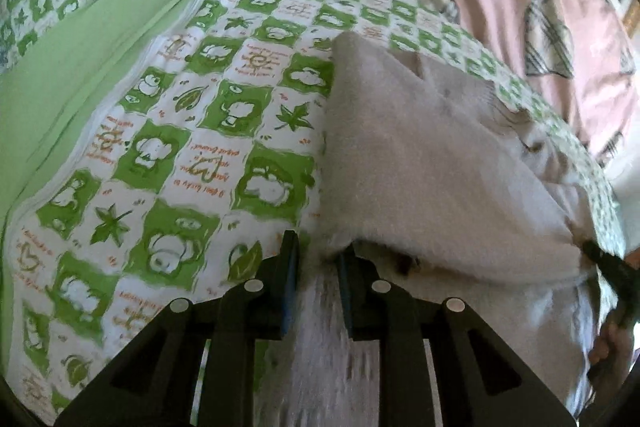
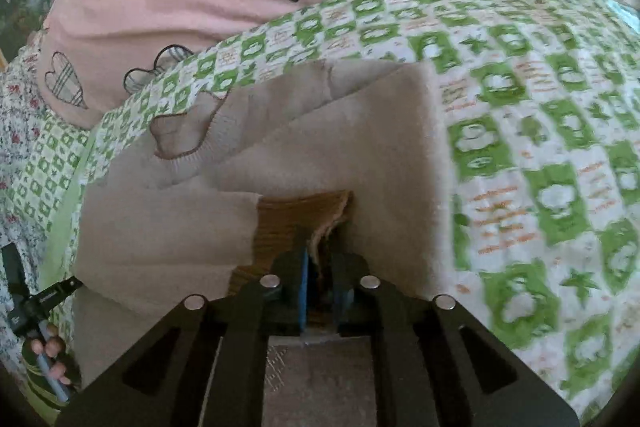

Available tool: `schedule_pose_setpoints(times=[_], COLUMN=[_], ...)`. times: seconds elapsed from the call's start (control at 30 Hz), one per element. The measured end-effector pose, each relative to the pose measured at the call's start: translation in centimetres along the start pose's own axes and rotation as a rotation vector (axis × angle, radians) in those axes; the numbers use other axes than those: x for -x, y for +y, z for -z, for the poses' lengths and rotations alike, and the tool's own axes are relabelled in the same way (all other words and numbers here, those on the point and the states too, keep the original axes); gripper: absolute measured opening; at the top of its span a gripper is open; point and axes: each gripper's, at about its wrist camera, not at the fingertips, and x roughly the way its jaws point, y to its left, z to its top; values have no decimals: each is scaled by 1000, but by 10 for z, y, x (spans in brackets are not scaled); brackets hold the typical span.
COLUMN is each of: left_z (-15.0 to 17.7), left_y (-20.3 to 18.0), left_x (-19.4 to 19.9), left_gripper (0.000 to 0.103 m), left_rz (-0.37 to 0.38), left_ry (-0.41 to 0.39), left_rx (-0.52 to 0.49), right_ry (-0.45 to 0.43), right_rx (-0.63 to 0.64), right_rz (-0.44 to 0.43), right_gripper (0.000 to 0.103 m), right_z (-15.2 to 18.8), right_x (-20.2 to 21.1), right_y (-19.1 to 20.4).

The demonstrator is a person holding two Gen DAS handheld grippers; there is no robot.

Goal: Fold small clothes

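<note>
Pinching the beige garment [image 1: 420,155] at its near hem, left gripper [image 1: 318,267] and right gripper [image 2: 320,279] face its far edge across the bed [image 1: 180,131].

Each gripper is a black handheld tool. The left gripper [image 1: 316,259] has 2 flat black plastic fingers with blue pads [image 1: 289,291] on their inner faces, carried by angular black link arms with long triangular cut-outs and 4 round silver pivot caps in a row. The right gripper [image 2: 322,267] is built the same way: 2 black fingers, blue pads [image 2: 303,287], 4 silver caps, cut-out link arms. At the frame edges, a hand [image 2: 50,355] grips a pale blue handle below a black bracket.
</note>
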Motion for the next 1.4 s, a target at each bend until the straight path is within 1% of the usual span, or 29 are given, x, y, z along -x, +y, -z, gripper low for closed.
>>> schedule_pose_setpoints(times=[0.03,0.07,0.13,0.17,0.2,0.27,0.3,0.33,0.4,0.43,0.47,0.5,0.53,0.57,0.63,0.67,0.7,0.77,0.8,0.87,0.97,1.13,1.23,1.33,1.37,1.4], left_z=[2,3,0,-4,-12,-26,-32,-39,-50,-54,-56,-58,-60,-60,-59,-57,-51,-37,-25,-4,35,107,147,186,197,210], left_y=[-1,-1,-1,-1,-2,-6,-8,-10,-15,-17,-18,-20,-20,-21,-21,-19,-18,-17,-18,-17,-15,-7,0,5,5,3], left_x=[7,17,30,33,32,23,15,3,-23,-34,-42,-45,-45,-44,-39,-34,-26,-9,4,24,57,96,112,116,117,123], left_gripper=[19,20,25,32,44,56,56,56,56,56,56,56,56,56,55,55,53,53,53,54,55,57,58,60,60,62], left_rz=[18,57,116,142,155,133,126,116,110,89,54,35,23,3,-28,-31,-22,-12,-3,14,43,78,92,157,166,168], left_ry=[5,-9,-35,-46,-54,-52,-46,-23,40,60,62,47,33,25,14,14,13,5,3,0,13,76,119,193,203,185], left_rx=[-8,-18,-20,-16,-9,-9,-12,-11,-5,-9,-18,-29,-36,-44,-51,-47,-48,-64,-80,-95,-110,-91,-73,-45,-42,-44], right_ry=[-21,-48,-93,-100,-90,-55,-39,-22,20,54,90,110,110,102,84,72,61,48,39,25,17,19,28,44,51,58], right_rx=[-10,-20,-21,-4,21,65,83,109,157,161,152,138,127,126,138,132,117,98,99,103,99,116,98,73,65,59], right_rz=[17,20,-3,-31,-64,-140,-175,-194,-170,-151,-133,-128,-138,-126,-66,-54,-64,-91,-96,-108,-142,-188,-226,-243,-250,-260], right_gripper=[23,30,40,43,44,45,45,45,45,45,45,45,45,45,45,45,45,47,47,53,58,63,64,65,65,65], right_z=[0,0,-1,-1,-1,1,3,5,11,14,17,19,21,22,25,26,27,32,34,41,53,83,104,121,127,133], right_x=[9,19,34,38,37,30,25,19,4,-5,-12,-15,-14,-8,7,16,26,44,53,69,91,119,132,140,143,146], right_y=[-3,-4,-1,5,13,30,38,46,57,57,54,49,43,39,35,33,29,24,24,24,22,17,9,-2,-6,-9])
